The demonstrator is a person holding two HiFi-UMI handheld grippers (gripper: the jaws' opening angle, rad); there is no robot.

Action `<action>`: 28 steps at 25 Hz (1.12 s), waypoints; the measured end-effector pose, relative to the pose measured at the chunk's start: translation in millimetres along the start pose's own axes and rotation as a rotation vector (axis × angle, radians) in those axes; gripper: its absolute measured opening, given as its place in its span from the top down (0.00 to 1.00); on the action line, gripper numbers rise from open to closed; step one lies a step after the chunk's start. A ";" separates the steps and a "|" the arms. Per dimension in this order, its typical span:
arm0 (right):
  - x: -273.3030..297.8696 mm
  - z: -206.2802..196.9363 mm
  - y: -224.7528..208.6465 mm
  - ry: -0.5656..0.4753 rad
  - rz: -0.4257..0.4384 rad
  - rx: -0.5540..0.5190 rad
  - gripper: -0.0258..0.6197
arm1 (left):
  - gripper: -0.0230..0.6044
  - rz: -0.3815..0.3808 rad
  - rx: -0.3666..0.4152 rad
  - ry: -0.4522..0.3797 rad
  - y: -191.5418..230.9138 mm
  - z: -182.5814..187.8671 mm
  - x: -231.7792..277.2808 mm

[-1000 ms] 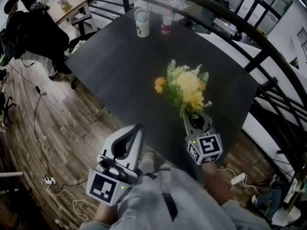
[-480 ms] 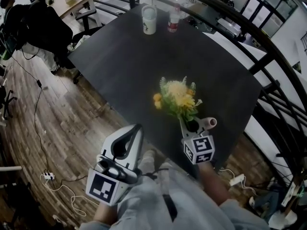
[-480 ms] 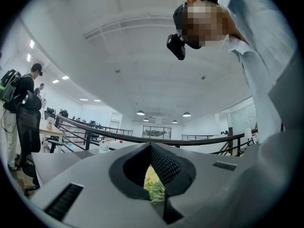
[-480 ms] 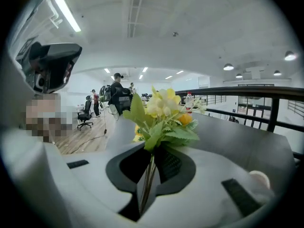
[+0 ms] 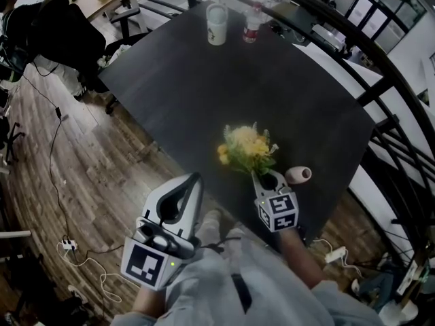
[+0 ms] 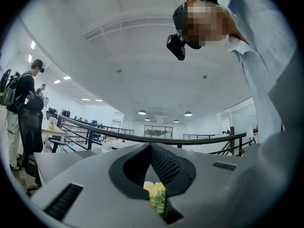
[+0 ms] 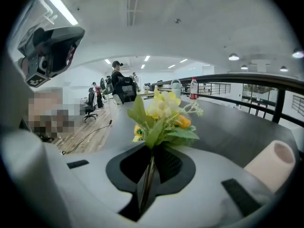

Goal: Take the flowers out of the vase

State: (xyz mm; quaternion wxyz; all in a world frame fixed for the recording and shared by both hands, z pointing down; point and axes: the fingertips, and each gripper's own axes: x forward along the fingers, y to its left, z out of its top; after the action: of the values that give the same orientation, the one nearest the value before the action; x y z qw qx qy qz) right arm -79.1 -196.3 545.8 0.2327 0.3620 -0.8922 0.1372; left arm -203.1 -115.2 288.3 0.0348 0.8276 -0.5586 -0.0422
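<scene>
A bunch of yellow and orange artificial flowers (image 5: pixel 246 148) with green leaves sticks out of my right gripper (image 5: pixel 263 175), low over the dark table (image 5: pixel 183 87) near its front edge. In the right gripper view the jaws of this gripper (image 7: pixel 152 150) are shut on the thin stems, and the blooms (image 7: pixel 164 109) rise just above them. A small pink vase (image 5: pixel 298 175) sits just right of that gripper, seen too as the vase (image 7: pixel 270 164) at lower right. My left gripper (image 5: pixel 185 190) hangs shut and empty off the table's front edge.
A white cup (image 5: pixel 217 24) and a bottle with a red label (image 5: pixel 251 26) stand at the table's far edge. A black railing (image 5: pixel 380 80) runs along the right side. Wooden floor with cables (image 5: pixel 81 263) lies at the left, where people (image 5: pixel 61 32) stand by desks.
My right gripper has sunk toward the table with the flowers in it and drawn nearer to me. The pink vase has come into view beside it. The left gripper has stayed put.
</scene>
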 end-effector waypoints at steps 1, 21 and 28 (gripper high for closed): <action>2.4 -2.6 1.4 0.013 0.006 -0.005 0.92 | 0.97 0.004 0.000 0.001 2.0 -0.1 -0.2; 6.5 -20.7 -2.4 0.088 0.018 0.039 0.73 | 0.97 -0.010 -0.005 0.005 3.1 -4.4 14.2; -16.4 3.9 -7.3 0.009 0.011 0.057 0.68 | 0.97 -0.044 0.000 -0.010 -9.0 0.7 24.2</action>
State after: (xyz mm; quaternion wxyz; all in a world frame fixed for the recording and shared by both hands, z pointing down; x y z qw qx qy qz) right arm -64.9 -193.5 534.6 0.2255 0.3628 -0.8889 0.1657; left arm -185.8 -134.3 286.0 0.0310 0.8396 -0.5402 -0.0469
